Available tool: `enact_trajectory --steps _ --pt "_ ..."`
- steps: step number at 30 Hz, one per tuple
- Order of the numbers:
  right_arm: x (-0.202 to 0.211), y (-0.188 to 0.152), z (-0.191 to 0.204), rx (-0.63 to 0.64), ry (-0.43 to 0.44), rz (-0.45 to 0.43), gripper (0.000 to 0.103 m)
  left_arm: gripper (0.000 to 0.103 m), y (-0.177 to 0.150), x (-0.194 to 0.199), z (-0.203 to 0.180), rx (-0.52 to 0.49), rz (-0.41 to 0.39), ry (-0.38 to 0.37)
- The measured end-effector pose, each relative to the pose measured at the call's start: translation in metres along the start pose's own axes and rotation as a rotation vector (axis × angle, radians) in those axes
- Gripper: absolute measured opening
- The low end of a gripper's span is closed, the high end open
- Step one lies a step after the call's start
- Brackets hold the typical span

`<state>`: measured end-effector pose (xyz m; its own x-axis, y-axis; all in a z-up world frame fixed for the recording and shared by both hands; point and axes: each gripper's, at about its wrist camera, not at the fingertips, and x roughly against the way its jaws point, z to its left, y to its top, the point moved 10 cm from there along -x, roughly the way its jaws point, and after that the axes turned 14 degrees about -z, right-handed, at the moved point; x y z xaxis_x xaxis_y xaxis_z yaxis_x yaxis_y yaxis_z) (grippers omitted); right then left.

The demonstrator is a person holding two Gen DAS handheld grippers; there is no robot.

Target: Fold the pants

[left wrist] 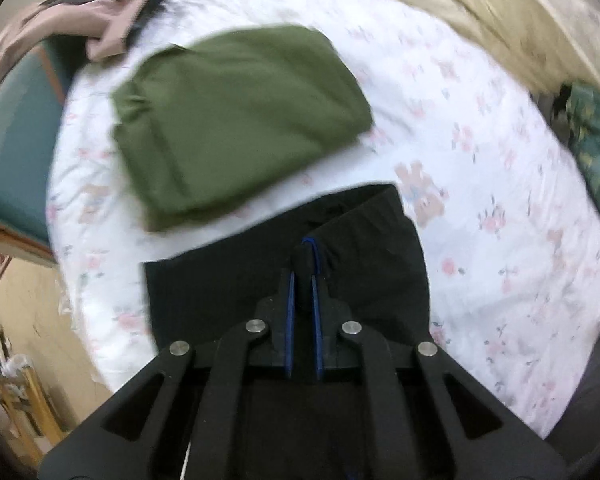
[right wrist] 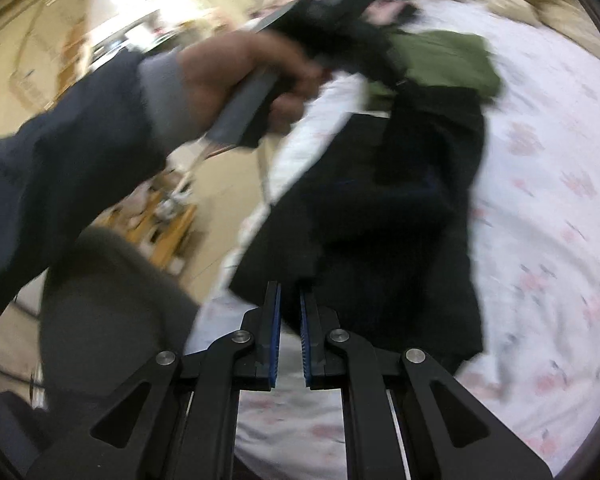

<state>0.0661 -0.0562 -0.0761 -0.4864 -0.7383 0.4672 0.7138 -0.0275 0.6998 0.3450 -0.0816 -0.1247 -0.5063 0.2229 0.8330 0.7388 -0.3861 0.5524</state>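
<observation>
Motion blur smeared the right wrist view: the person's left hand [right wrist: 256,76] and the black pants [right wrist: 400,220] had no sharp outline. The right gripper's [right wrist: 290,300] fingertips ended against the dark cloth, any grip unreadable. The pants' near end lay hidden beneath the left gripper [left wrist: 303,256]. The dark patterned cloth [left wrist: 596,148] was cut off by the picture's right edge.

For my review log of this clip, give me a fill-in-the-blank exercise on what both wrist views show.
1. The left gripper is shut on the ____ pants.
2. The folded garment beyond them is ____.
3. The right gripper holds ____ between its pads.
4. Everything lies on a white ____-print sheet.

Missing words: black; green; nothing; floral
</observation>
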Motion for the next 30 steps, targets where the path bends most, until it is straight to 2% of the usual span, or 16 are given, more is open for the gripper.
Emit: enact_trajectory --steps 3,5,7,10,15,19,22,25,27,30 --pt "-0.025 0.009 0.035 0.043 0.074 0.021 0.009 0.005 0.013 0.015 0.047 0.003 -0.022 0.043" --pt "-0.045 0.016 0.054 0.091 0.105 0.031 0.009 0.005 0.009 0.012 0.067 0.007 0.010 0.071" --pt "-0.069 0.017 0.069 0.131 0.134 0.051 0.008 0.005 -0.001 0.005 0.088 -0.006 0.026 0.113" --pt "-0.099 0.007 0.074 0.126 0.162 0.107 0.008 0.005 -0.021 -0.016 0.118 0.017 0.073 0.160" --pt "-0.135 -0.024 0.064 0.105 0.154 0.198 0.007 0.005 -0.034 -0.052 0.141 0.057 0.101 0.174" --pt "-0.143 -0.023 0.062 0.072 0.154 0.183 0.006 0.006 -0.036 -0.062 0.147 0.047 0.115 0.180" --pt "-0.136 -0.013 0.063 0.033 0.194 0.132 0.006 0.010 -0.035 -0.064 0.148 0.044 0.099 0.163" --pt "-0.130 -0.008 0.061 -0.006 0.213 0.103 0.006 0.020 -0.041 -0.058 0.151 0.091 0.095 0.144" --pt "-0.131 -0.008 0.062 -0.032 0.226 0.109 0.006 0.038 -0.046 -0.045 0.156 0.123 0.088 0.144" --pt "-0.126 -0.008 0.067 -0.041 0.243 0.101 0.011 0.045 -0.054 -0.010 0.162 0.202 0.055 0.136"
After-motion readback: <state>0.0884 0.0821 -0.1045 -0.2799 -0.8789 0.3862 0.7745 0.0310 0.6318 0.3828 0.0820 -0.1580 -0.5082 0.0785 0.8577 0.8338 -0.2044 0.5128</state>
